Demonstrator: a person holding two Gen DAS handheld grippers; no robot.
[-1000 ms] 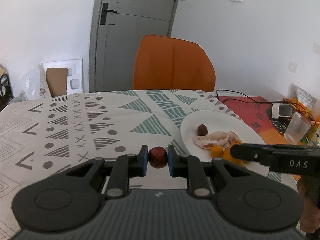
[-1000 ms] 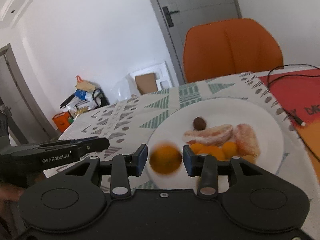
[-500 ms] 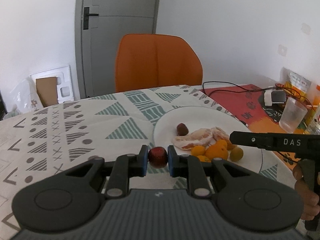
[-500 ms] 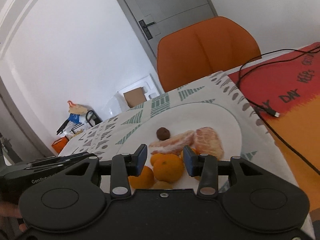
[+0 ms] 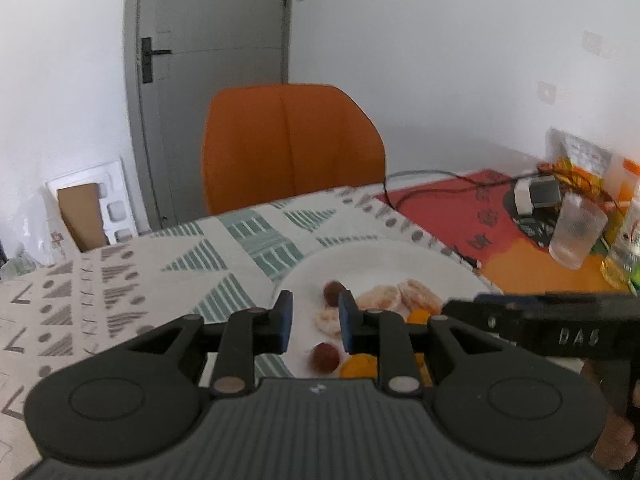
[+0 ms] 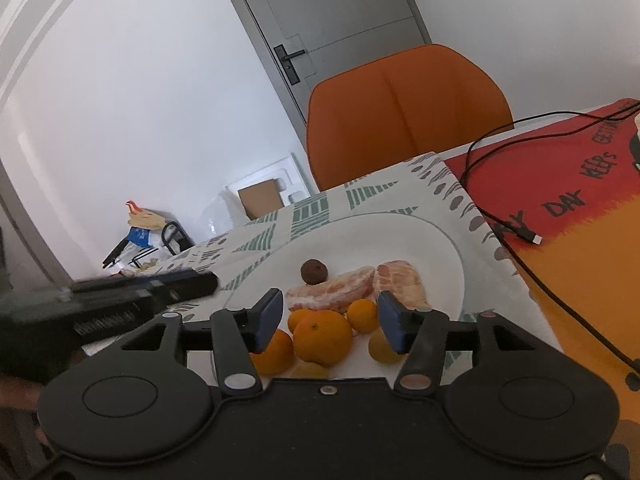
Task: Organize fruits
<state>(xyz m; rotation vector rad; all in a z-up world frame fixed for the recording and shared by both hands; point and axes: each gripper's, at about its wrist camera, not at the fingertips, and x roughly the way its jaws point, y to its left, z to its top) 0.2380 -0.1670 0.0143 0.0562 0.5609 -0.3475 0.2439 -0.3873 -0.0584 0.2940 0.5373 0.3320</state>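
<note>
— Left wrist view: where is the red fruit lying?
— On the white plate, just beneath the left gripper, which is hovering wide and empty.
— The right gripper?
— Also gaping, empty, over the oranges.

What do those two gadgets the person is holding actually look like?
Each hand-held gripper, left and right, is matte black plastic: a ribbed body, two round discs, silver pivot pins and two slim fingers tipped with blue pads. The right one's side reads "DAS". No cables or sleeves show.
</note>
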